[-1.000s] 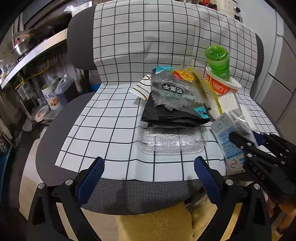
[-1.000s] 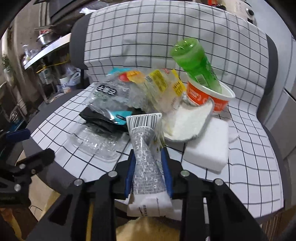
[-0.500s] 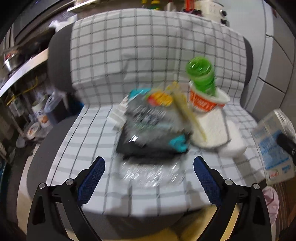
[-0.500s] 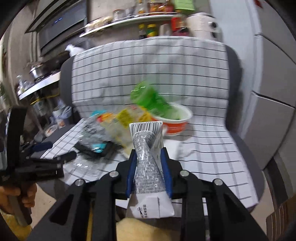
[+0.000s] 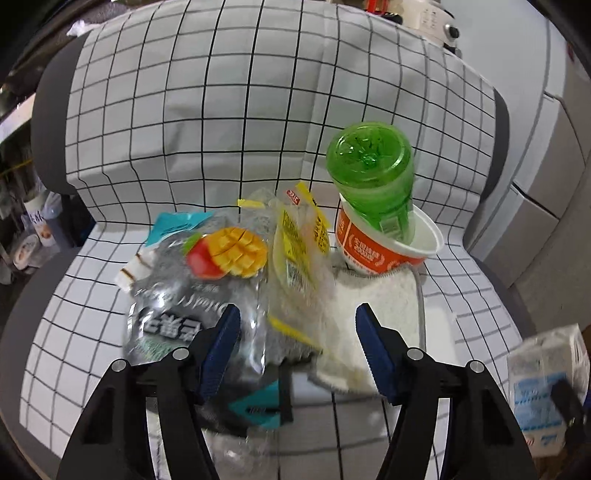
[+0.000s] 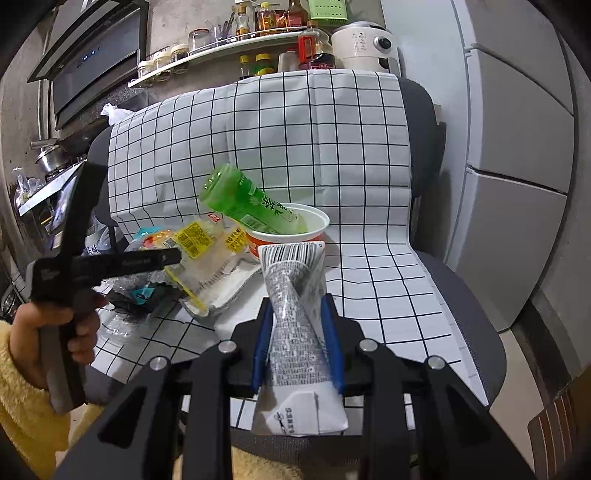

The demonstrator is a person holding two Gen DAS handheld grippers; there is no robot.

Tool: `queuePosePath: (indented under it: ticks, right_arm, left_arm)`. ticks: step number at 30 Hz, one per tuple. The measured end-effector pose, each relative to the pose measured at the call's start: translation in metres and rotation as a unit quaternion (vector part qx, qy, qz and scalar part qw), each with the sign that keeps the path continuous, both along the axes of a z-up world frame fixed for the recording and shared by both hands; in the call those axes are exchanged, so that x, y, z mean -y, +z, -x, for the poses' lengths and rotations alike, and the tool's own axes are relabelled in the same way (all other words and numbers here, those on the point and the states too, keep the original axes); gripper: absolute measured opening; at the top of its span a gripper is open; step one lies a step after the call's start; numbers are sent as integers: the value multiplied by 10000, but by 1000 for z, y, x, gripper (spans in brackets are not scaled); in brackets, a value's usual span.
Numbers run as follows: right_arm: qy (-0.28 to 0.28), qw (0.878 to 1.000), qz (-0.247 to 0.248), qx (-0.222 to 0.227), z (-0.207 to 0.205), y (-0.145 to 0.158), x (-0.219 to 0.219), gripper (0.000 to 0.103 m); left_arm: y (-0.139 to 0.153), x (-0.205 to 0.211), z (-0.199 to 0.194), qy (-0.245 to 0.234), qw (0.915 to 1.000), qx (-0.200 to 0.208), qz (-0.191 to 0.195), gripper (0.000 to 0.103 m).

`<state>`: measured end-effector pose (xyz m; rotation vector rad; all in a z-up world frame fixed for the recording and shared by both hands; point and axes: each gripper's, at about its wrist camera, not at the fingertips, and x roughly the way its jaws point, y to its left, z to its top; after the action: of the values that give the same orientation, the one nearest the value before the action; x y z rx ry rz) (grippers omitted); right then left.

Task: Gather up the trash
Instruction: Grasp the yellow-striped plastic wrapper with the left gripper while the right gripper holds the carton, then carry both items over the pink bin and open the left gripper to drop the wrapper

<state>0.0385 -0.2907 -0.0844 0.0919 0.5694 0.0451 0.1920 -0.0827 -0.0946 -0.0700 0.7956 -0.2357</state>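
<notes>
Trash lies on a chair draped with a checked cloth [image 5: 221, 110]. My left gripper [image 5: 297, 343] is open, its blue fingers on either side of a clear yellow-labelled wrapper [image 5: 299, 251] that lies over a grey snack bag [image 5: 177, 317]. A green bottle [image 5: 373, 177] leans in an orange cup [image 5: 373, 251]. My right gripper [image 6: 297, 328] is shut on a flattened milk carton [image 6: 295, 325], held off the seat's front edge. The carton also shows in the left wrist view [image 5: 543, 384]. The bottle [image 6: 251, 206] and cup [image 6: 291, 229] stand beyond it.
A white sponge pad [image 5: 376, 302] lies under the wrappers. A clear plastic tray [image 6: 122, 325] sits at the seat's front left. A kitchen shelf with bottles [image 6: 258, 33] is behind the chair. Grey cabinets [image 6: 517, 184] stand on the right.
My left gripper has moved forward over the pile and narrowed around the wrappers. My right gripper has pulled back from the seat with the carton still in it.
</notes>
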Motion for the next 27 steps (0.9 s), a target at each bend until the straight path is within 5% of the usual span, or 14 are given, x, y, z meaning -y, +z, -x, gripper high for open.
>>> queuePosePath:
  ticks: [5, 9, 14, 17, 19, 27]
  right_arm:
    - [-6, 10000, -21, -32, -1, -4, 2, 27]
    - [-24, 10000, 0, -18, 2, -2, 1, 27]
    - [-71, 10000, 41, 54, 10, 5, -3, 27]
    - [-41, 10000, -50, 63, 16, 10, -5, 27]
    - [-10, 9999, -124, 52, 21, 12, -9, 27]
    - [-148, 9992, -297, 221, 48, 23, -16, 27]
  left_arm:
    - [-5, -1, -14, 163, 9995, -10, 255, 41]
    - [2, -11, -12, 174, 9980, 122, 597, 3]
    - [37, -32, 26, 99, 9915, 787, 1029, 1]
    - [60, -48, 59, 371, 9898, 1122, 798, 1]
    - [67, -62, 80, 677, 9897, 1189, 433, 1]
    - [65, -83, 149, 121, 9912, 1180, 592, 1]
